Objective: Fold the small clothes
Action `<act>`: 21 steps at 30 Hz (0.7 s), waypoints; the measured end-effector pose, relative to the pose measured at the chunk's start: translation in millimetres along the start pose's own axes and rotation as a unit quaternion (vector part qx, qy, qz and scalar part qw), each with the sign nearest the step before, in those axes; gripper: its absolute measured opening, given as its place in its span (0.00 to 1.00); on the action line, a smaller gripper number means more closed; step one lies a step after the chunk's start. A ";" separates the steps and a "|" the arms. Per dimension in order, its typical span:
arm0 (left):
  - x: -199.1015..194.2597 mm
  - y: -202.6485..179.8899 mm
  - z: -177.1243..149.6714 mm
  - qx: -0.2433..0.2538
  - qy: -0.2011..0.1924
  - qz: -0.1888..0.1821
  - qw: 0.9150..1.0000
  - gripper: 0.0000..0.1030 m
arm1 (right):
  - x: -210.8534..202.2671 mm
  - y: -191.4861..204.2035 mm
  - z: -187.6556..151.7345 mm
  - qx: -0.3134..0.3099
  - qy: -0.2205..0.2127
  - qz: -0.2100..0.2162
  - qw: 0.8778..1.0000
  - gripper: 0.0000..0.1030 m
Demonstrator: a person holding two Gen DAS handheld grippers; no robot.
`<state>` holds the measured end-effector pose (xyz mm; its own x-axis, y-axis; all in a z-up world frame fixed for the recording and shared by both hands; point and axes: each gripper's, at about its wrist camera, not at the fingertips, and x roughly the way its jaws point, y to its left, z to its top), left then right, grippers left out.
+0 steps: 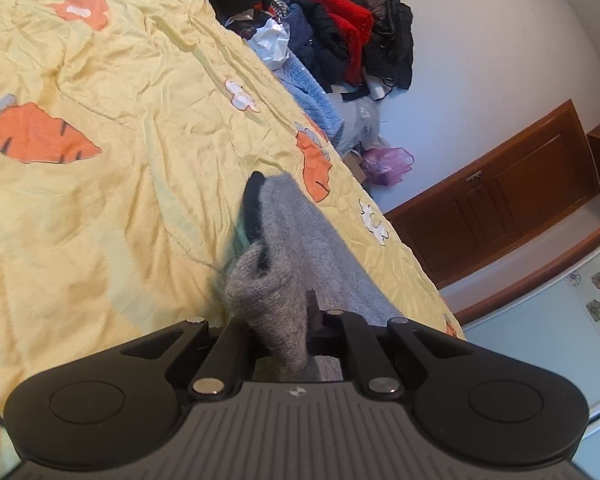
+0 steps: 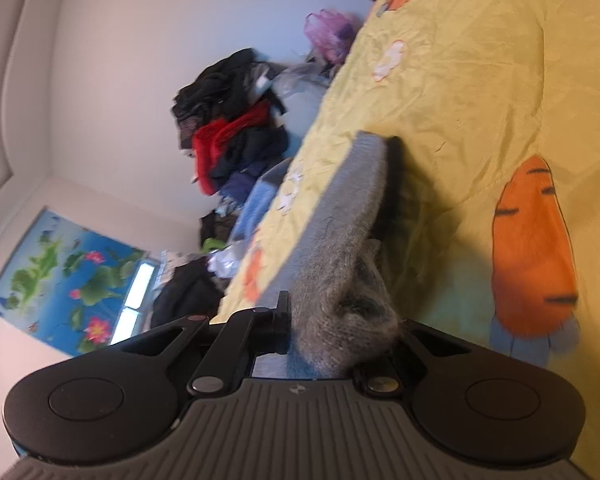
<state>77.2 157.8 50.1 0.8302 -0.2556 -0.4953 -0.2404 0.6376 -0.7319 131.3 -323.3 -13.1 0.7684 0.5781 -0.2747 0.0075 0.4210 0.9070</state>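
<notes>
Sock [image 1: 284,280], grey, low in centre frame above the yellow bedspread [image 1: 100,200], is clamped by left gripper [image 1: 284,332] and right gripper [image 2: 332,336]; carry the pinched edge evenly so the fold lands square.

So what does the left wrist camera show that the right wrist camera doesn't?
Only the left wrist view shows the wooden cabinet and the left gripper. Only the right wrist view shows the lotus poster and the right gripper. Both show the yellow carrot bedspread, the clothes pile by the wall, and a grey sock clamped in each gripper.
</notes>
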 end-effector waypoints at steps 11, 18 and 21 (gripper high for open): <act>-93.6 43.2 -57.4 -0.004 0.044 0.002 0.999 0.05 | -101.9 -9.2 -54.9 0.014 0.048 0.014 0.999 0.14; -127.5 74.7 -82.7 -0.014 0.073 0.037 0.997 0.05 | -143.2 -22.0 -92.5 0.049 0.083 0.000 0.995 0.14; -122.1 85.2 -83.5 -0.004 0.091 0.062 0.994 0.10 | -144.5 -26.6 -101.6 0.046 0.098 -0.024 0.994 0.32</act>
<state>-86.6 182.7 9.1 0.6895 -0.3023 -0.6583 -0.3400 0.6674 -0.6626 -44.9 -347.0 -30.0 0.6270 0.6876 -0.3662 0.1055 0.3908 0.9144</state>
